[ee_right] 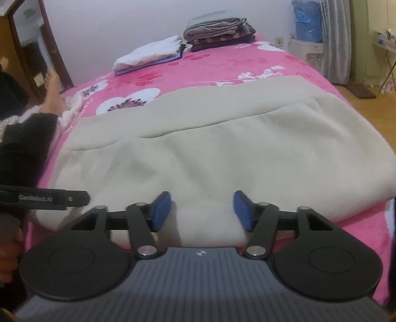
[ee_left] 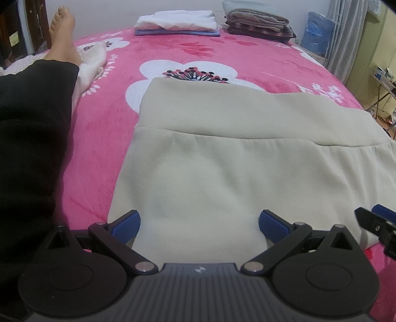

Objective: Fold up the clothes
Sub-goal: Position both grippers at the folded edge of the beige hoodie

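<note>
A cream garment (ee_left: 222, 158) lies flat on the pink flowered blanket (ee_left: 104, 128), with one layer folded over along a seam across its width. My left gripper (ee_left: 199, 225) hangs open over the garment's near left edge, its blue pads (ee_left: 126, 223) wide apart and gripping nothing. In the right wrist view the same garment (ee_right: 210, 153) fills the middle. My right gripper (ee_right: 201, 210) is open above its near edge, with fabric between the pads (ee_right: 162, 210) but not pinched. Each gripper shows in the other's view: the right one (ee_left: 378, 223) and the left one (ee_right: 49, 198).
Folded piles sit at the bed's far end: a white and blue stack (ee_left: 177, 22) and a brown striped stack (ee_left: 257, 22). A person's black-trousered leg (ee_left: 32, 128) and bare foot (ee_left: 61, 29) lie at the left beside a white cloth (ee_left: 91, 64). The bed's edge drops off at right.
</note>
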{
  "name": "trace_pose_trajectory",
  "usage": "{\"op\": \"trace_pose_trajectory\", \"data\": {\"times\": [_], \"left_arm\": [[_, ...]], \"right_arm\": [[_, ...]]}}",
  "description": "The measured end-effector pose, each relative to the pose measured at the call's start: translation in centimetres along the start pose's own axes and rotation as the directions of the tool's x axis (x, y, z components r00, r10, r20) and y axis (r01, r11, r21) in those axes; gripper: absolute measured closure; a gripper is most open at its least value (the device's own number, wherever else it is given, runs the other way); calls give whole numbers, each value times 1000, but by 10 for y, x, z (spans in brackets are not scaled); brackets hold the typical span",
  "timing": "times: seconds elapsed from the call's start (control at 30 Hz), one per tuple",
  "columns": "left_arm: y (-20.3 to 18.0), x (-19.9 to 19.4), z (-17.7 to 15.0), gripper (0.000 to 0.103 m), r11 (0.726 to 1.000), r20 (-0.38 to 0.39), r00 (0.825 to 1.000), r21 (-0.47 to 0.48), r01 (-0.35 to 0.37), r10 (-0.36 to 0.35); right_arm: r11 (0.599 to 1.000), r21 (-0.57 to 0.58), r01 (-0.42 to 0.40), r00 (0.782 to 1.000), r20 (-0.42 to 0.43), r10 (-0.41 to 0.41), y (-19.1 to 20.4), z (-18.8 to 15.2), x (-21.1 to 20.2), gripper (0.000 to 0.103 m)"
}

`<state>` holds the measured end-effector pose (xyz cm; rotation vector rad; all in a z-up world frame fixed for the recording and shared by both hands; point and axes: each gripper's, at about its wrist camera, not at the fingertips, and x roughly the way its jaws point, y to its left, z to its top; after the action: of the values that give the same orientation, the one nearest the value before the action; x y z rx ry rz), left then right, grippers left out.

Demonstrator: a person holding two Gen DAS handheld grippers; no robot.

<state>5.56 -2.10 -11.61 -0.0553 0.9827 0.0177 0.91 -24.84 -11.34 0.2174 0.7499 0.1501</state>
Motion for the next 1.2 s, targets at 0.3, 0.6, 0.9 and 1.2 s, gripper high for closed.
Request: {"op": "trace_pose_trajectory", "data": {"times": [0.3,0.6,0.9,1.2], "left_arm": [[0,1,-1,0,1000,7,1000,-2,1,-1],[1,2,-2,0,1000,15,1000,-7,6,-6],[1,2,-5,0,1000,33,999,-4,10,-10],[-1,1,-8,0,1000,55,998,11,6,-6]], "right_arm": [[987,-163,-2,1000,-26,-2,27,-9,3,5],[989,-138,49,998,43,-44,17,20,-14,5],[958,-237,160,987,42,-154,3,47,21,5],[970,-182,161,986,70,-150,-9,32,29,2]]}}
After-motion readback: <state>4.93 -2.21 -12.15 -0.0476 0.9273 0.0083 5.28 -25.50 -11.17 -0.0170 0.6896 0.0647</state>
